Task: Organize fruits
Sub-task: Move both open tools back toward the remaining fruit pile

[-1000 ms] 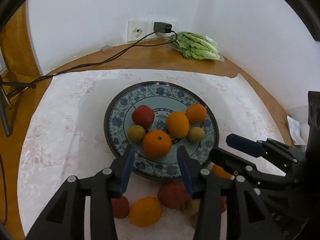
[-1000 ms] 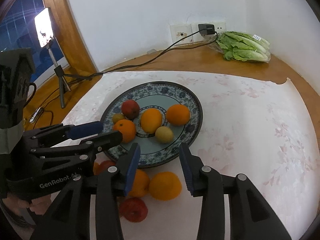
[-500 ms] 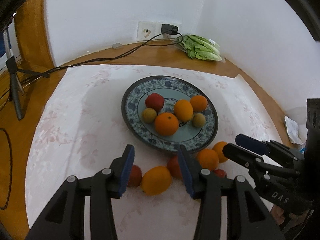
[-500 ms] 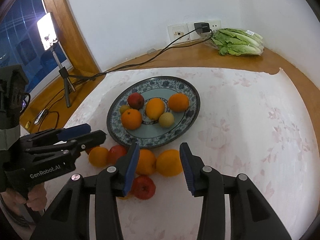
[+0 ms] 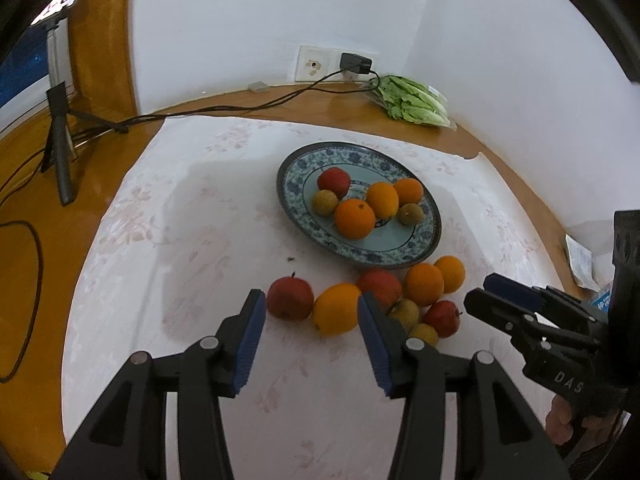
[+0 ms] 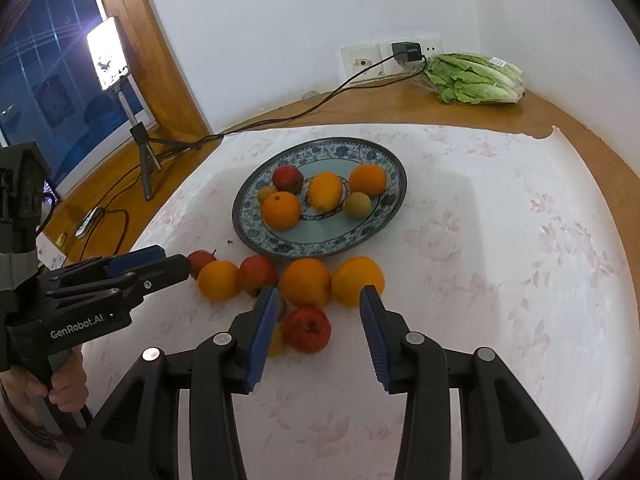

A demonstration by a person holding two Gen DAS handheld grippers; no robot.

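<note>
Left tongs [image 5: 311, 342] empty, jaws opening, right tongs [image 6: 319, 335] spread and empty, six fruits on patterned plate [image 6: 248, 227] mid-bench, loose fruit cluster [image 6: 306, 280] on the cloth [image 6: 500, 280] just near of plate, lettuce [image 6: 474, 79] far right.

Right gripper [image 6: 318, 330] hovers empty over a red apple [image 6: 307, 329] — plate [image 6: 256, 236] (six fruits) at twelve o'clock.

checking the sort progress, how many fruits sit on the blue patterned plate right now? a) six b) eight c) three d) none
a: the plate holds six fruits, namely one red apple, three oranges and two small brownish-green ones; the rest lie on the cloth.
</note>
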